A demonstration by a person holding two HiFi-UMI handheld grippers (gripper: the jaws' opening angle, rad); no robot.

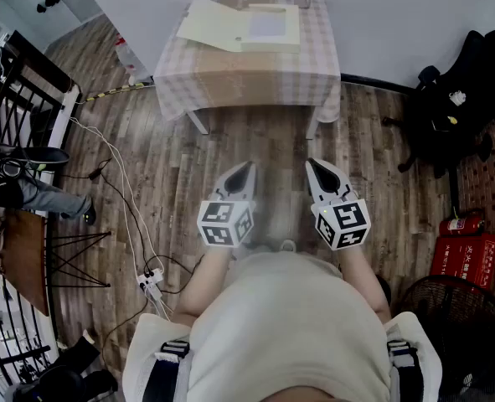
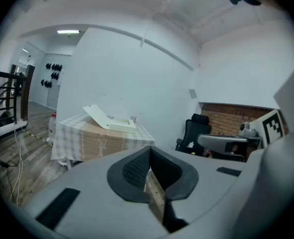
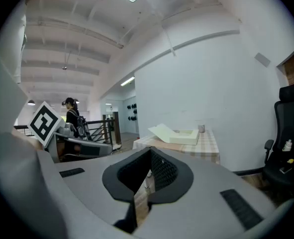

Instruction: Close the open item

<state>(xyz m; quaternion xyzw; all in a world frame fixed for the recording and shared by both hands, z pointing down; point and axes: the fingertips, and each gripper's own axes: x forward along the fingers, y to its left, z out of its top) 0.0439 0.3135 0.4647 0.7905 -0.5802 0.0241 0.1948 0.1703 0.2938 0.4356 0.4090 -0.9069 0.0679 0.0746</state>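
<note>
A cream box [image 1: 268, 28] lies open on the checked-cloth table [image 1: 247, 82] far ahead, its lid [image 1: 209, 25] folded out to the left. In the left gripper view the box [image 2: 112, 122] stands well beyond the jaws, and in the right gripper view the box [image 3: 179, 133] is just as distant. My left gripper [image 1: 247, 167] and right gripper [image 1: 312, 164] hang side by side over the wooden floor, short of the table. Both are shut with nothing between the jaws, as the left gripper [image 2: 149, 149] and right gripper [image 3: 150, 151] show in their own views.
A small cup [image 1: 303, 1] sits at the table's back right corner. A black office chair [image 1: 448, 115], a fire extinguisher [image 1: 461, 224] and a fan [image 1: 456, 325] stand at the right. Cables [image 1: 121, 182], a power strip [image 1: 151, 283] and a black railing [image 1: 21, 82] are at the left.
</note>
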